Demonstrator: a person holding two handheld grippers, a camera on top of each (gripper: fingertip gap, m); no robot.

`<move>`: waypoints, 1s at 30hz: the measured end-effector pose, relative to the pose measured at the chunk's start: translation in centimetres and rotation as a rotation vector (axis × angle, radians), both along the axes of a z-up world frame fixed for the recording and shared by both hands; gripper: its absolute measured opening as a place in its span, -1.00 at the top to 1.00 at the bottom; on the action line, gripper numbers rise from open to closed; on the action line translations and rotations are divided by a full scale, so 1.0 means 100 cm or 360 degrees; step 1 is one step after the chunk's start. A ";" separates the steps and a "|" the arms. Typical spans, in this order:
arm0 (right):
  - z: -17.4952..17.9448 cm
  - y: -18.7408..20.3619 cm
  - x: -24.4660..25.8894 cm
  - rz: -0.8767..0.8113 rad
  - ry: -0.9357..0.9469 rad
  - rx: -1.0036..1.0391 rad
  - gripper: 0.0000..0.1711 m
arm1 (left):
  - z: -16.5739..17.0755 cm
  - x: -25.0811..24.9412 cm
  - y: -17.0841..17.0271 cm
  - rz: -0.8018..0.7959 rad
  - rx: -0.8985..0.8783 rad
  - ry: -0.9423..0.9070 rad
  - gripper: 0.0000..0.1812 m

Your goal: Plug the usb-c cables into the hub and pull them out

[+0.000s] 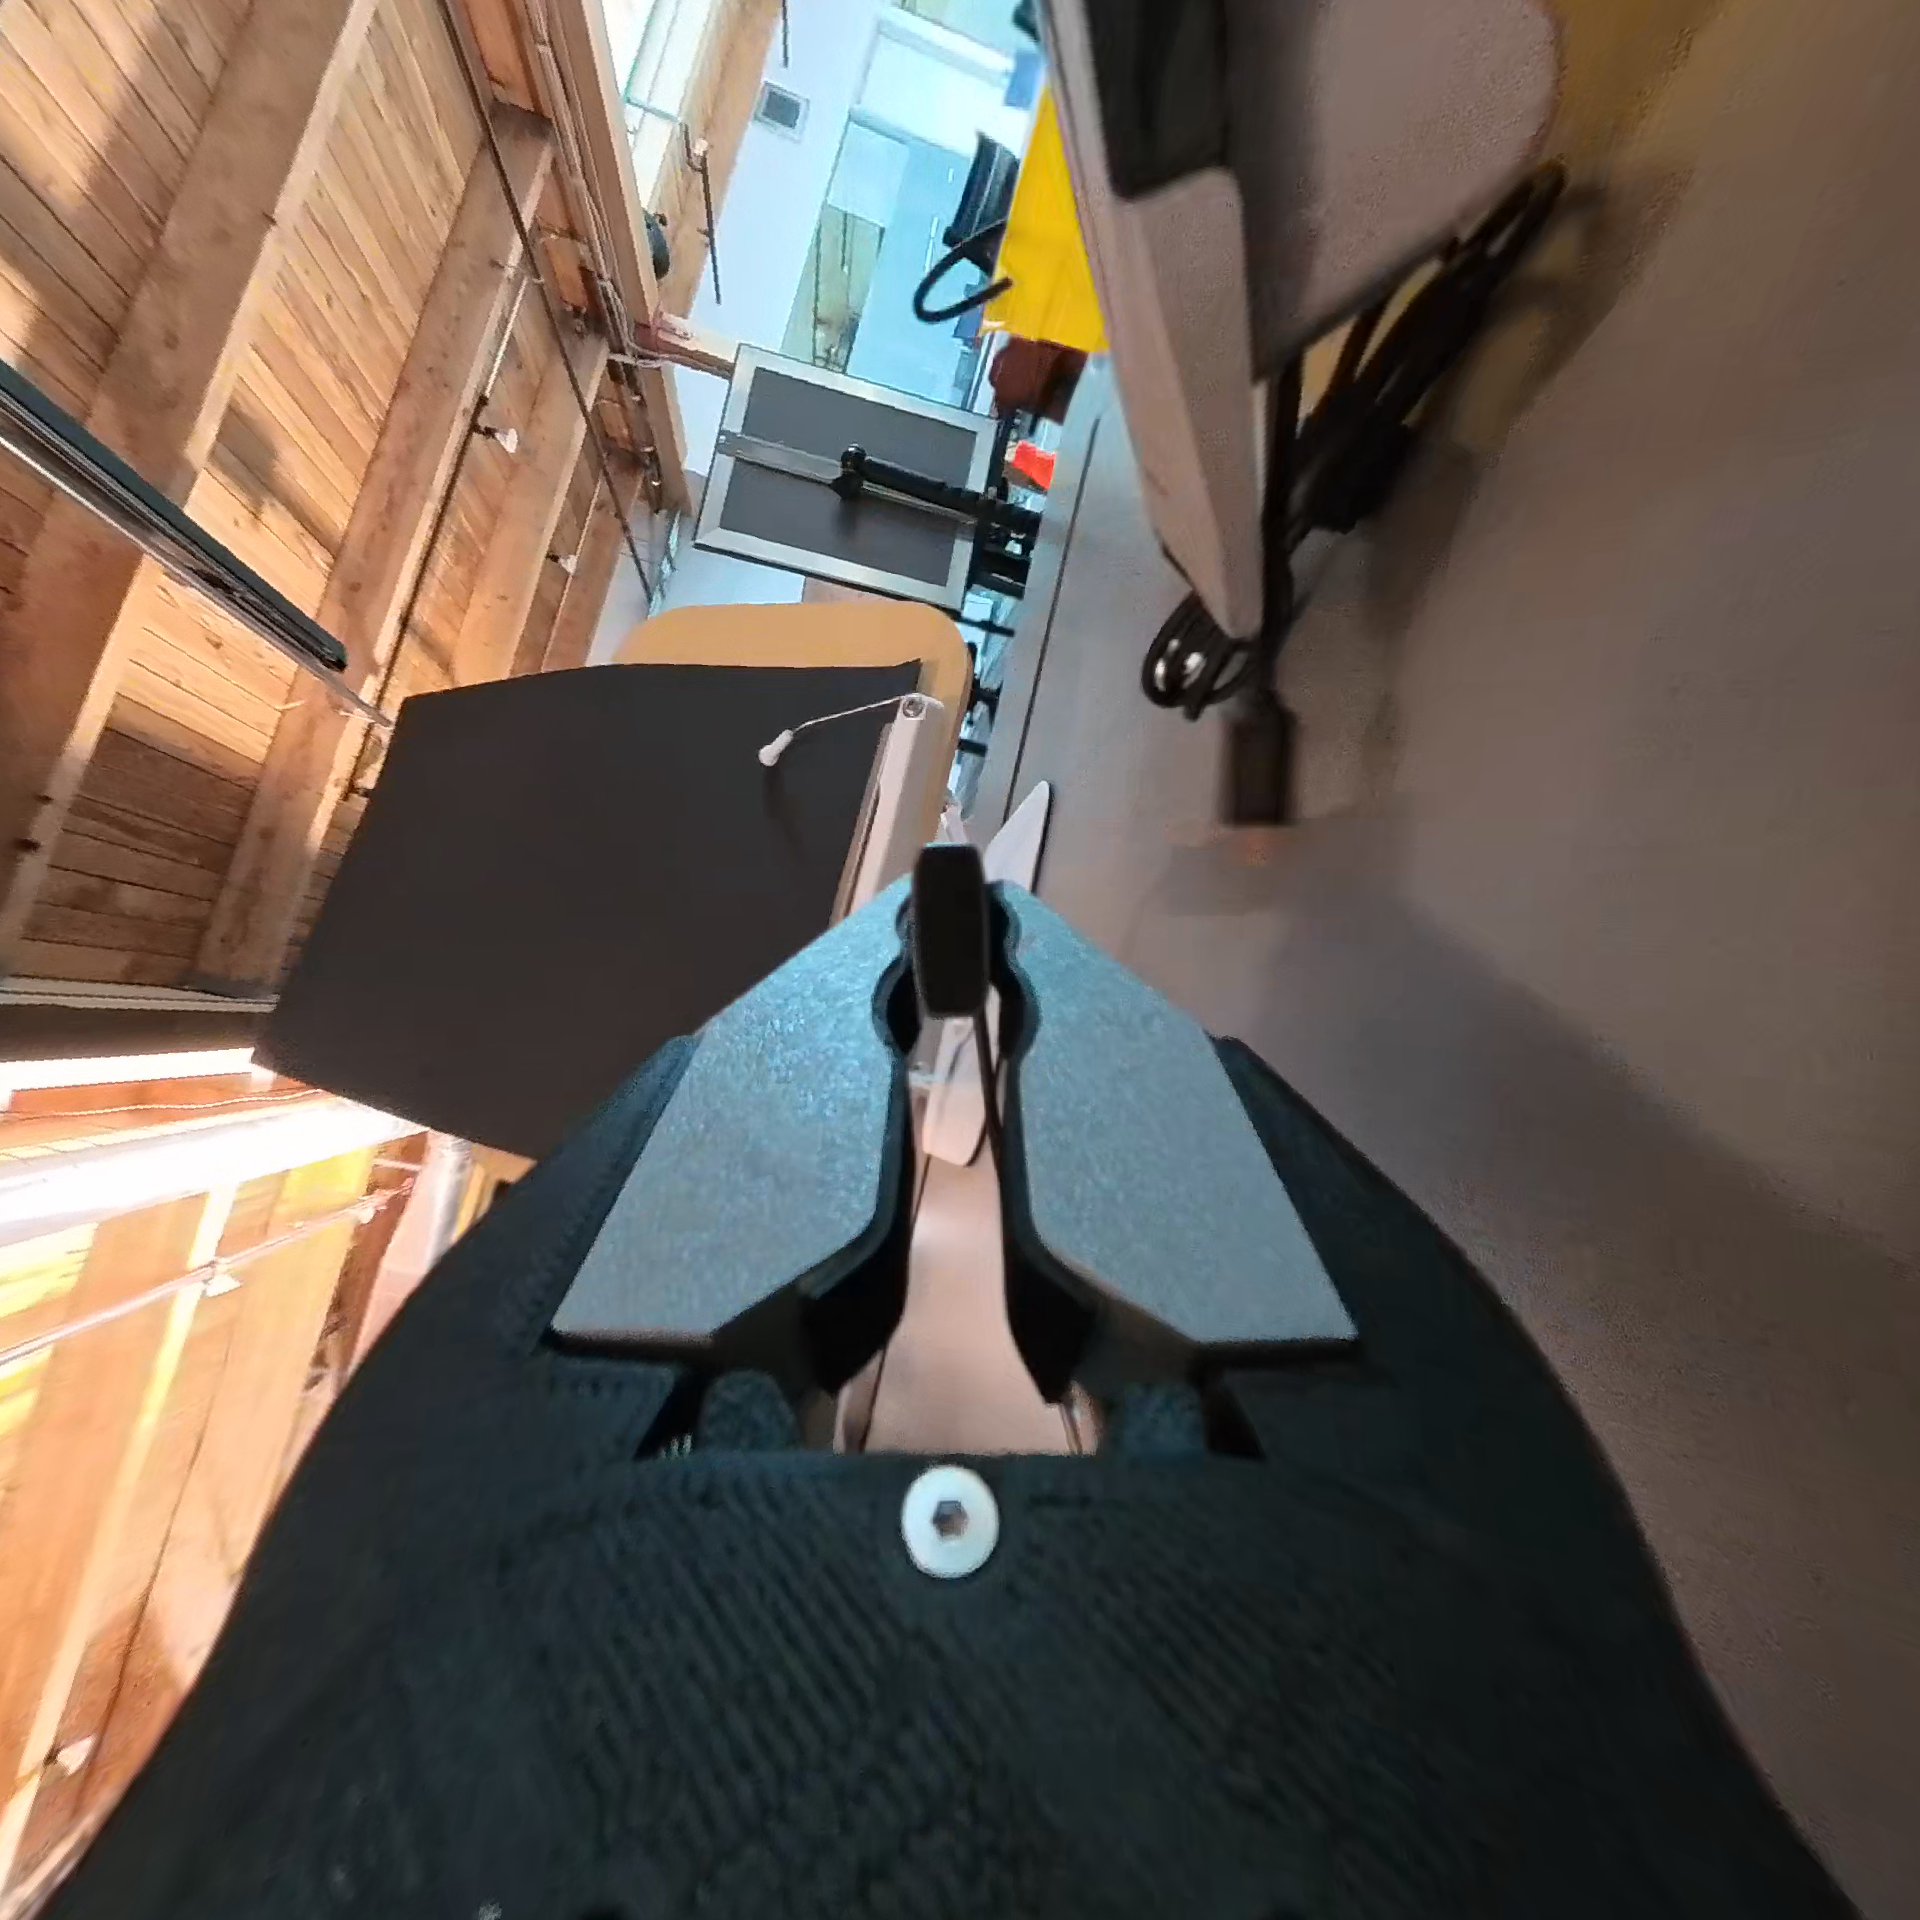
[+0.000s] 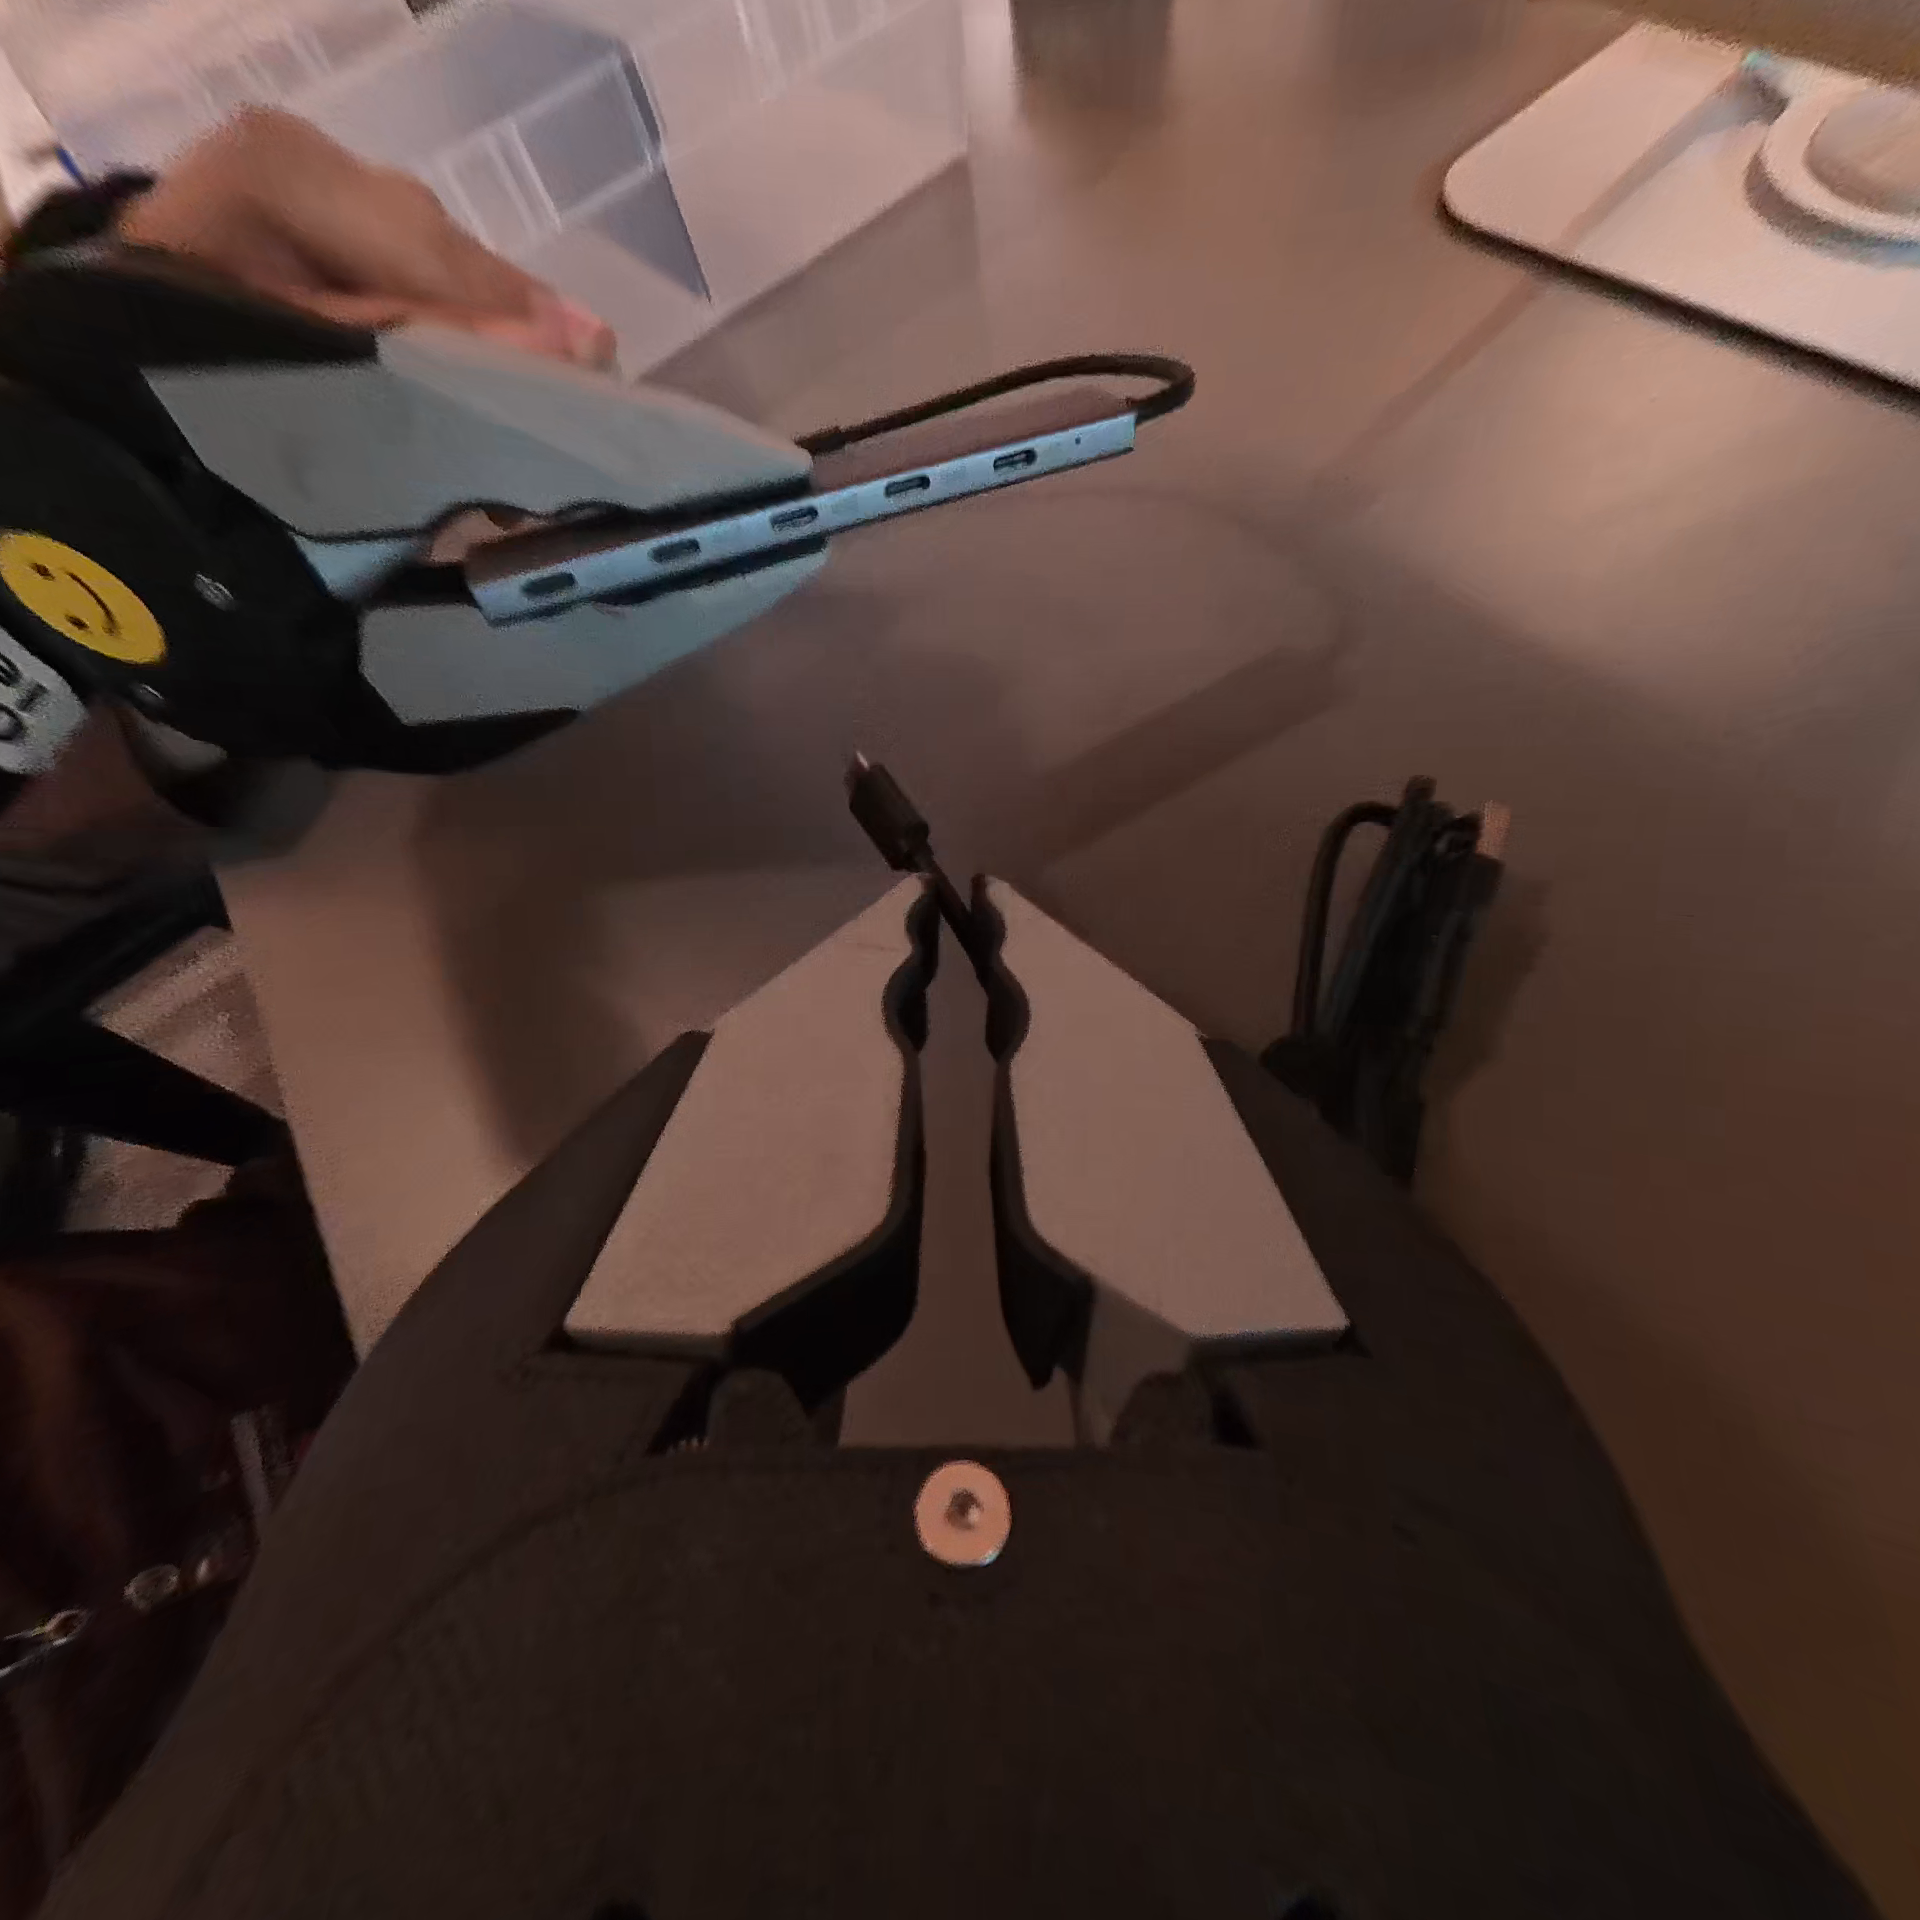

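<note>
while the left gripper pinches the slim grey hub, its row of ports facing near, the right gripper pinches a black cable just below it, unplugged.

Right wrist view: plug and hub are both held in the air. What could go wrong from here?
The USB-C plug sticks out tilted, gripped by its cable only, so it may pivot or miss a port. The hub is clamped at one end by the left gripper and could lever under insertion force.
</note>
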State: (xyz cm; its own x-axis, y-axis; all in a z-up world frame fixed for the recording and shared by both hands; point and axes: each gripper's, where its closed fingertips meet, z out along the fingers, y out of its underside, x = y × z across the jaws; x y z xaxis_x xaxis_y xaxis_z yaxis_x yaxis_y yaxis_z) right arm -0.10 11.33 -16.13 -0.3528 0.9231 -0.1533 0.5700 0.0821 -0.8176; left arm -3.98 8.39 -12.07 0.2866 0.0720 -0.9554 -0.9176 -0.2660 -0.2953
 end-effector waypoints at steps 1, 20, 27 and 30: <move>-0.004 0.000 -0.001 0.0002 0.0006 0.0019 1.00 | -0.001 0.001 0.000 -0.0013 -0.0006 -0.0012 0.92; 0.019 -0.016 -0.001 0.0224 0.0577 0.1168 0.40 | 0.002 0.067 -0.014 -0.0632 -0.0138 -0.0588 0.91; 0.013 -0.014 0.000 0.0275 0.0598 0.1269 0.85 | -0.002 0.069 -0.012 -0.0623 -0.0159 -0.0587 0.91; 0.014 -0.011 -0.001 0.0248 0.0596 0.1292 0.84 | -0.002 0.066 -0.011 -0.0592 -0.0141 -0.0556 0.91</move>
